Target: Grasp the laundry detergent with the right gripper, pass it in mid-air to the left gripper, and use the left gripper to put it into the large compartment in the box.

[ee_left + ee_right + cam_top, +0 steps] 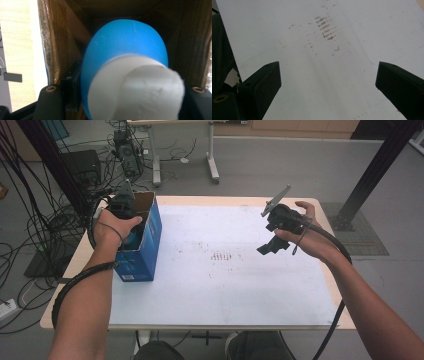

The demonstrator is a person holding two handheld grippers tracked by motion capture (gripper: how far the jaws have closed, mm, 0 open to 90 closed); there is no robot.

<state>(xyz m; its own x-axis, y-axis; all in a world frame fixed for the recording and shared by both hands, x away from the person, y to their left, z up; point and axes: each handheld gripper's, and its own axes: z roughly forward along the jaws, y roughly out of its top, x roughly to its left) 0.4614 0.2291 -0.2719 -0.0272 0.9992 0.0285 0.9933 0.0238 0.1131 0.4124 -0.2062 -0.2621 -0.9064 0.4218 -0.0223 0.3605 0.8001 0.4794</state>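
Note:
An open-topped blue carton stands at the table's left edge. My left gripper reaches down into it from above. Between its black jaws sits a rounded blue object with a white end, deep between the carton's brown inner walls. The jaws are shut on this object at both sides. My right gripper hovers over the right half of the white table sheet. Its jaws stand wide open with nothing between them. Below them, brown scuff marks show on the sheet.
The table's wooden rim runs just left of the carton. Cables and equipment crowd the floor to the left. A desk frame stands behind the table, and a black post rises at the far right.

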